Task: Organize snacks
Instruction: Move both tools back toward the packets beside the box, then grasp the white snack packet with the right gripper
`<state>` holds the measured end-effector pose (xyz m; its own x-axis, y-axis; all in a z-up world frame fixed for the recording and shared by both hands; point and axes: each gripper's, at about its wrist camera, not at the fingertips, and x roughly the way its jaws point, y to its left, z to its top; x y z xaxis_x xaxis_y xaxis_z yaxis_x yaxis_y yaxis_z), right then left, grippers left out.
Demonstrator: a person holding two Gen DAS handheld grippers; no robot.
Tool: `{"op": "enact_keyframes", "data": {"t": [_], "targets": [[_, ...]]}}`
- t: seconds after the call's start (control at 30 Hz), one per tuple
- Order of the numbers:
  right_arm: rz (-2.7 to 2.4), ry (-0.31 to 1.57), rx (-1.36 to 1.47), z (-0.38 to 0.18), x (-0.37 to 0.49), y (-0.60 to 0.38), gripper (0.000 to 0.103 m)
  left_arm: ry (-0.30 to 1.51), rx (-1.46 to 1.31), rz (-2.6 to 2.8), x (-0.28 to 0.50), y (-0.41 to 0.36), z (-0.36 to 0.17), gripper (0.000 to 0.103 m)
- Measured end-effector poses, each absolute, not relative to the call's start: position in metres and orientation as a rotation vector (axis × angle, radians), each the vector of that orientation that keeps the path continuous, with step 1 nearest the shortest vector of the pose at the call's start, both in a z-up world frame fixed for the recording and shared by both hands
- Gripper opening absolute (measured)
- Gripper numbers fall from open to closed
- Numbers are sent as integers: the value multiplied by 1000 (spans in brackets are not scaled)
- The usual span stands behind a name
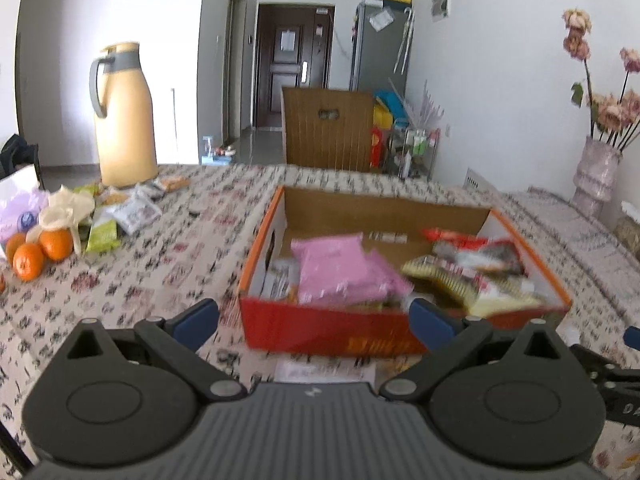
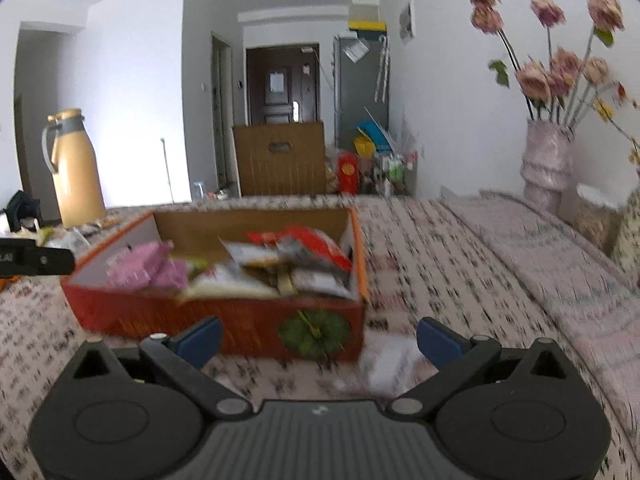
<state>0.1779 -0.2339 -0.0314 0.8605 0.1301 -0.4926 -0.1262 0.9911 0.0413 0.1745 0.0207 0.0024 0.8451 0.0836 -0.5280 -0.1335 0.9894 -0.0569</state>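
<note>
Above the table, both claws hover spread wide and empty.
Left gripper [image 1: 314,320] and right gripper [image 2: 318,342] point level at the box [image 1: 320,330] mid-frame; loose snacks [image 1: 120,212] lie upper left.

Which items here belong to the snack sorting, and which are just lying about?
Job:
- red-orange cardboard box
- pink snack packets inside it
- loose wrapped snacks on the floral tablecloth
- left gripper and right gripper, both open, empty

Lying about:
- tan thermos jug
- oranges
- pink flower vase
</note>
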Motion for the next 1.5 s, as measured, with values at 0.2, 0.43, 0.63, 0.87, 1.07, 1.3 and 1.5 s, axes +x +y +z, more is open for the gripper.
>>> {"op": "enact_keyframes", "data": {"t": [0.2,0.43,0.63,0.87,1.07,1.3,1.5], "targets": [[100,581,12,-56,169,-253,103,609,-94,123,167,29,-20,103],[71,625,4,-71,166,-268,103,640,-86,128,164,34,-47,103],[54,626,-8,-66,176,-273,103,652,-106,129,168,38,-60,103],[30,653,-29,-60,210,-267,103,639,-120,126,167,40,-60,103],[-31,726,8,-71,250,-265,103,649,-139,113,168,42,-62,103],[-47,751,53,-89,259,-269,96,650,-160,97,167,45,-62,103],[12,674,13,-89,246,-258,52,652,-177,71,167,46,-62,103]]}}
